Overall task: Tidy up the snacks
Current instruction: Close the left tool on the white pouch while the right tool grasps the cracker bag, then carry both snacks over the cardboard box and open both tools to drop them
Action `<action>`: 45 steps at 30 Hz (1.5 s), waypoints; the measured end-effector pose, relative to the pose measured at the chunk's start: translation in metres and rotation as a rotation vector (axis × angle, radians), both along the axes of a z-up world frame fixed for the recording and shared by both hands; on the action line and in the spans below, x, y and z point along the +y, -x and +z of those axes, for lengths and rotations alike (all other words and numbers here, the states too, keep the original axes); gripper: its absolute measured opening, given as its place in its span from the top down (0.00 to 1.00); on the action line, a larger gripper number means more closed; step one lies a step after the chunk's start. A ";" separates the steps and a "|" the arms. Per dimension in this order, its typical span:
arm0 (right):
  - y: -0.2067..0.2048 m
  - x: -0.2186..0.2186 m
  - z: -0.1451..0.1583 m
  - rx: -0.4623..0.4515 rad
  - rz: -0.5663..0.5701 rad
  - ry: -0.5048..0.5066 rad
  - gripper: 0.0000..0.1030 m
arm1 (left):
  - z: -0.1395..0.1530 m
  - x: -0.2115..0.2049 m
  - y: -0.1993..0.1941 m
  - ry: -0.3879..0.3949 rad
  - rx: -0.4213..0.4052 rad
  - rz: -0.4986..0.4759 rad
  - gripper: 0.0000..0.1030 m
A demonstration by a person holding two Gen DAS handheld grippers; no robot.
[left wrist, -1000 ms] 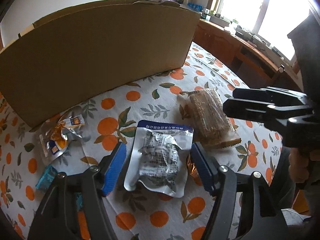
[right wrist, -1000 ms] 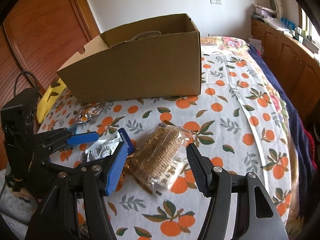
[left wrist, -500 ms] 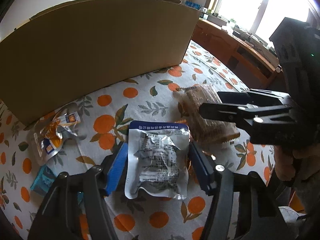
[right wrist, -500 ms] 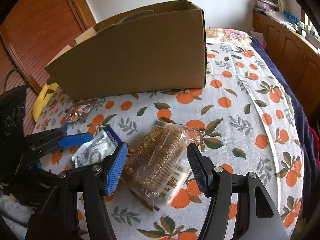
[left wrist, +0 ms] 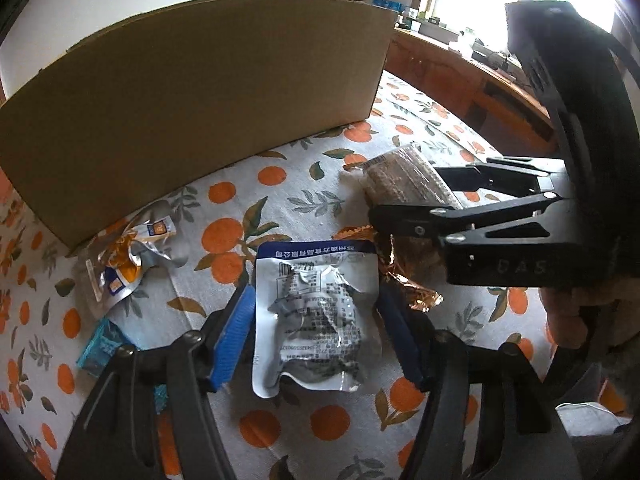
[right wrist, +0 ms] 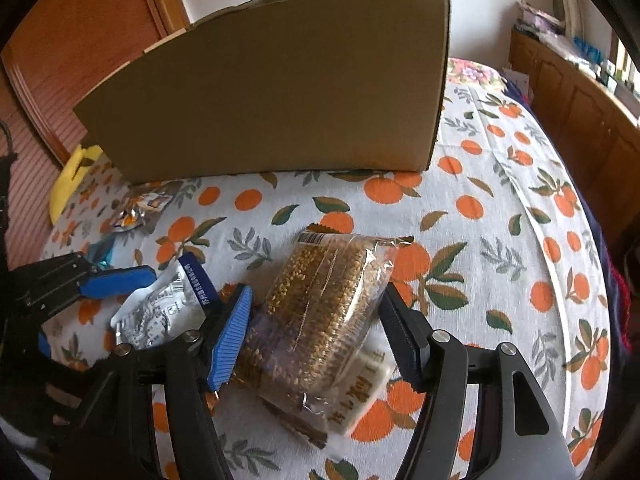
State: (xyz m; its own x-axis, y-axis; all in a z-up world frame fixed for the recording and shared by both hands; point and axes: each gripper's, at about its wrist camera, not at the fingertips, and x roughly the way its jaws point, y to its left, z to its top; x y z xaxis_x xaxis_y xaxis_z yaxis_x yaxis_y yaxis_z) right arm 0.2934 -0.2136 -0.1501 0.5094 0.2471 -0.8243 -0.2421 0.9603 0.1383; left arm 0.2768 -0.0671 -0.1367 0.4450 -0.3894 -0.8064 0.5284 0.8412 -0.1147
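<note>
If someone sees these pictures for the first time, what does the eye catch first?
The big cardboard box standing at the back of the orange-print tablecloth. In front of it, the left tool straddles a silver snack pouch, and the right tool straddles a clear pack of grain bars.

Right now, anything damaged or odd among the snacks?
One: the orange-and-silver wrapper by the cardboard box looks crumpled, maybe torn open. The silver pouch and grain-bar pack look intact.
</note>
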 end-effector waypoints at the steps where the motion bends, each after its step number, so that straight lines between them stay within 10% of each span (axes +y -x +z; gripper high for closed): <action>1: 0.000 0.001 0.000 -0.003 0.002 0.010 0.35 | 0.000 0.001 0.000 0.005 0.001 0.004 0.36; 17: 0.003 0.019 -0.006 -0.057 0.004 0.107 0.35 | 0.000 0.017 0.019 -0.008 0.003 0.070 0.44; 27: 0.008 0.015 -0.003 -0.067 -0.005 0.106 0.55 | 0.017 0.026 0.030 0.012 -0.038 0.107 0.44; 45: 0.069 -0.008 0.077 -0.207 -0.042 0.005 0.55 | 0.070 0.045 0.071 0.045 -0.172 0.159 0.43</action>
State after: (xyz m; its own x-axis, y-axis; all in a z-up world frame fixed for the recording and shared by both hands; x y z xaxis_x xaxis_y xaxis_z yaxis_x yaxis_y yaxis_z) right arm 0.2240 -0.2219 -0.0727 0.6778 0.2185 -0.7021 -0.2245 0.9707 0.0853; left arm 0.2061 -0.0220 -0.0664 0.6330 -0.3376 -0.6966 0.4048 0.9114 -0.0739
